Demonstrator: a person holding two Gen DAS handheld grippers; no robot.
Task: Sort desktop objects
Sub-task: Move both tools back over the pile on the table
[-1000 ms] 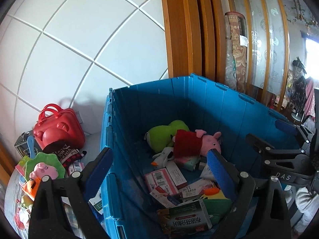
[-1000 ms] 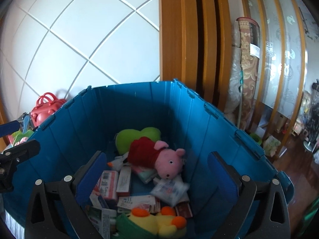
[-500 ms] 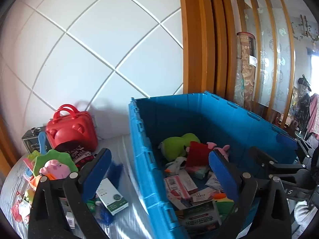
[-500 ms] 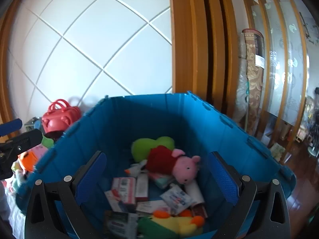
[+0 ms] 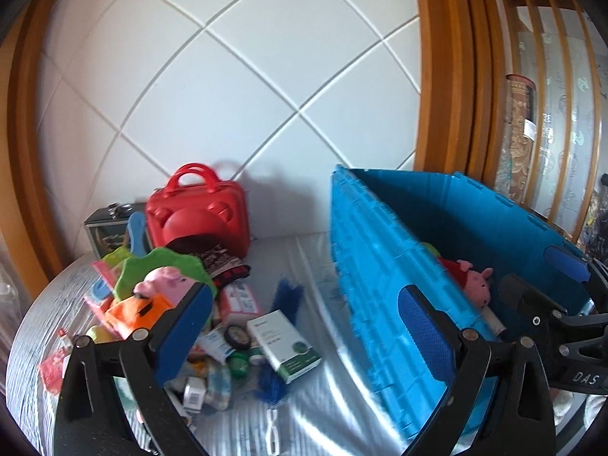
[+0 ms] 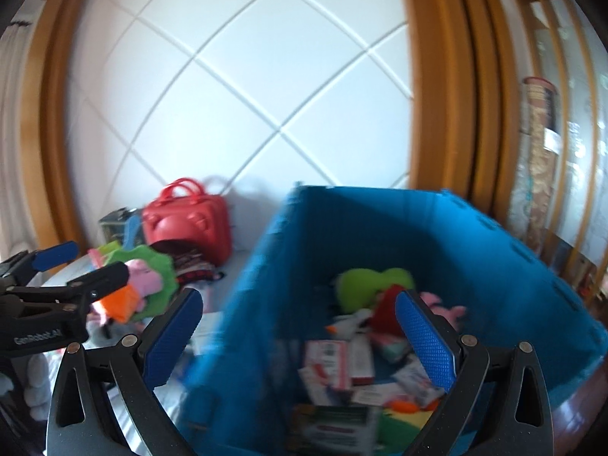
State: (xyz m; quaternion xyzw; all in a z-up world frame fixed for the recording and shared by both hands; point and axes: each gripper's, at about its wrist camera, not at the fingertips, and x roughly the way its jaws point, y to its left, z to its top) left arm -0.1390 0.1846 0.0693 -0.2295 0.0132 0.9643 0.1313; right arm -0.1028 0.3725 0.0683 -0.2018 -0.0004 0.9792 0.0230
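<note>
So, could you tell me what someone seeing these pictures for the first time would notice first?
Probably the big blue crate on the right, with a pink pig plush and small boxes lying inside it. Next, the red handbag-shaped case against the white wall, behind a jumble of toys and packets on the silvery table. Both grippers, left and right, hang open and empty in the foreground.

Blue crates (image 5: 383, 266): 1
Red cases (image 5: 197, 212): 1
Pink pig plushes I see: 2 (image 5: 477, 283) (image 5: 167, 285)
White-green boxes (image 5: 285, 342): 1
Green plushes (image 6: 374, 283): 1
</note>
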